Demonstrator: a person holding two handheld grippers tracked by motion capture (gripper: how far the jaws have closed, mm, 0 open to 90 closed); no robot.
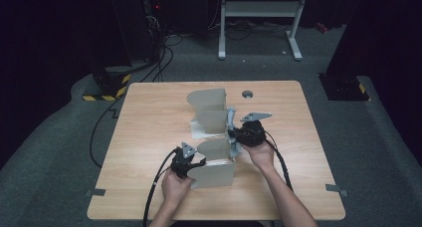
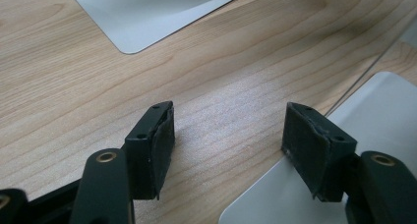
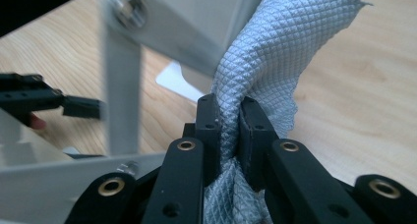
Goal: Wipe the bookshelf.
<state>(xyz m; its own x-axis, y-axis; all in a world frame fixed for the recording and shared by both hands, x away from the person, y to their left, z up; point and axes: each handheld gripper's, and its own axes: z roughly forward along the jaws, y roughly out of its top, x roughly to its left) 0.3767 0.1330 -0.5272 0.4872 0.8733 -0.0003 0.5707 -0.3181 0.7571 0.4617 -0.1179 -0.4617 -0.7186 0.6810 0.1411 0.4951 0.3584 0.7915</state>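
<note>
A grey quilted cloth (image 3: 275, 42) runs up between the pads of my right gripper (image 3: 229, 121), which is shut on it. From above, the cloth (image 1: 231, 118) hangs against the right side of a row of upright grey metal panels (image 1: 211, 121), with my right gripper (image 1: 235, 135) at its lower end. My left gripper (image 2: 228, 135) is open over bare wood, with nothing between its fingers. Its right finger (image 2: 314, 145) is at the edge of a flat grey panel base (image 2: 378, 106). In the high view my left gripper (image 1: 198, 163) sits beside the nearest panel (image 1: 214, 173).
The wooden table (image 1: 149, 137) has free room on the left, right and front. A round grey grommet (image 1: 247, 94) is set near the far edge. Another flat grey base (image 2: 147, 13) lies ahead of the left gripper. Cables trail off the near edge.
</note>
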